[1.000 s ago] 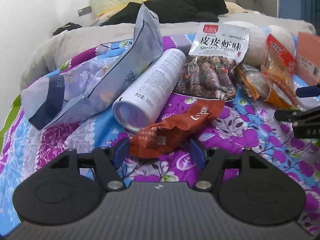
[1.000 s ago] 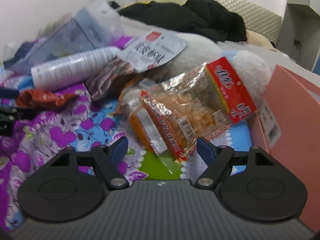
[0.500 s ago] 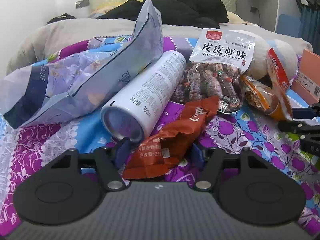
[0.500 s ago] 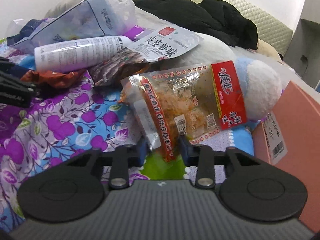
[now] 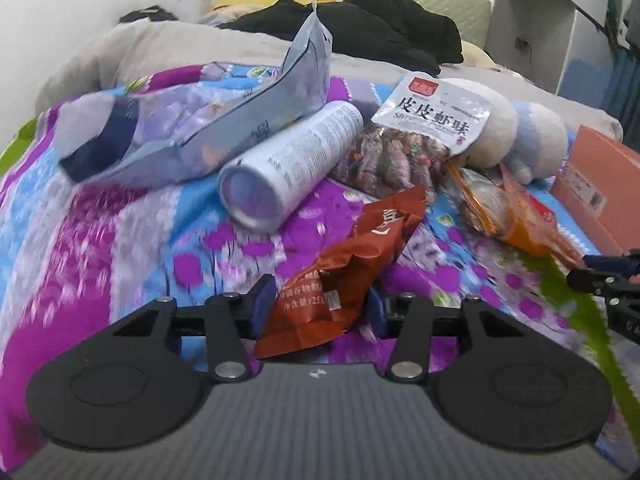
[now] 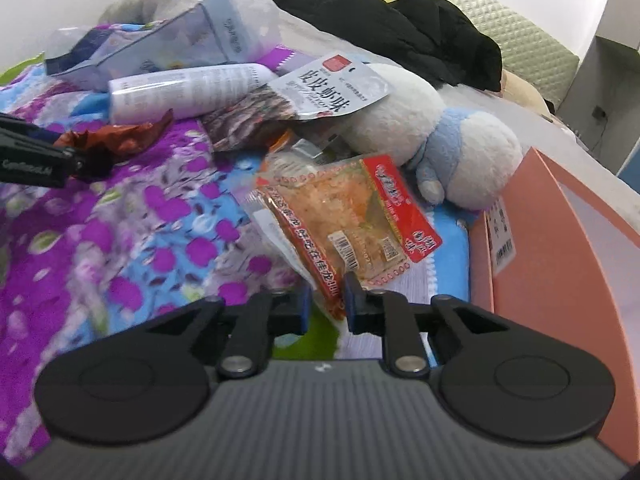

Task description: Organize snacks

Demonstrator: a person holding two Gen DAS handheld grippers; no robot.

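While left tongs (image 5: pixel 318 306) pinch the brown packet (image 5: pixel 352 264), right tongs (image 6: pixel 326 306) pinch the clear packet (image 6: pixel 344 220).

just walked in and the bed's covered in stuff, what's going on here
A person is sorting snacks on a floral bedspread with two handheld grippers. The left gripper is closed on a reddish-brown snack packet. The right gripper pinches the corner of a clear red-edged snack bag. A white spray can, a shrimp-flavour snack bag and a plush toy lie nearby.
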